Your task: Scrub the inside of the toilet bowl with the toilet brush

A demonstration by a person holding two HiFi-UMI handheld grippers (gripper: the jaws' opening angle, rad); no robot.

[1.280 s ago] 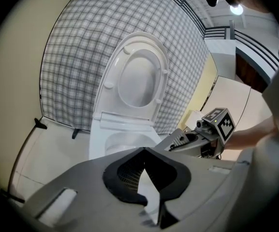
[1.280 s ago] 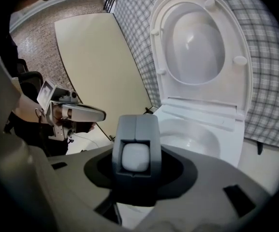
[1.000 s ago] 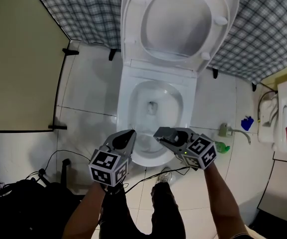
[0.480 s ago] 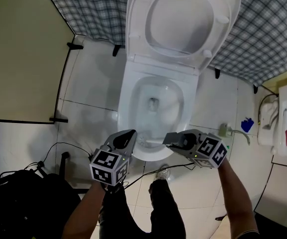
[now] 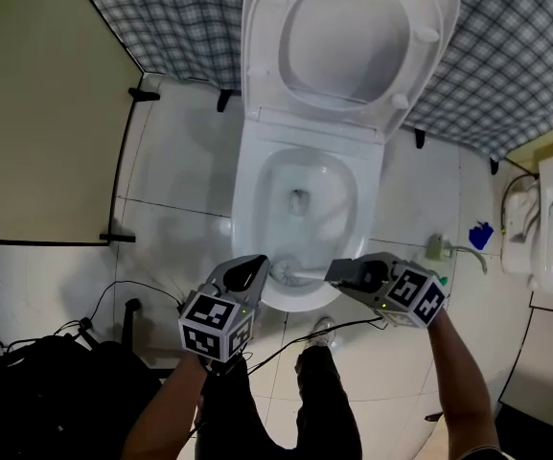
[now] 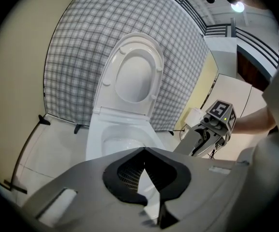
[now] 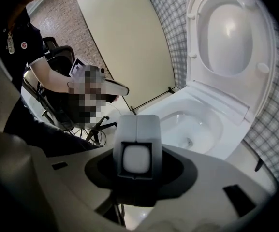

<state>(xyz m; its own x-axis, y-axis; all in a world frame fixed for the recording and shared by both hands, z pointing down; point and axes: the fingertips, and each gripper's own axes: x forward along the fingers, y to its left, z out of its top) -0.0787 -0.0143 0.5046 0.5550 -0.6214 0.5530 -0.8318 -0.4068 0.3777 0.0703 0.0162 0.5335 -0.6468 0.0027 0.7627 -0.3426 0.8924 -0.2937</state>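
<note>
Right gripper [image 5: 339, 272] shifted right, jaws tightening on white toilet brush [image 5: 284, 274]; left gripper [image 5: 253, 268] closed.

White toilet brush [image 5: 291, 275] reaches into open toilet bowl [image 5: 243, 209].

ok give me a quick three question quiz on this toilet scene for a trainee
1. True or false: the toilet seat stands raised.
2. Which gripper holds the toilet brush? A left, B right, C neither.
3. Where in the toilet bowl is the brush's head?
Key: 1 true. 2 B: the right gripper, whose jaws have just closed a little further on the handle. 3 At the front, just inside the near rim.
</note>
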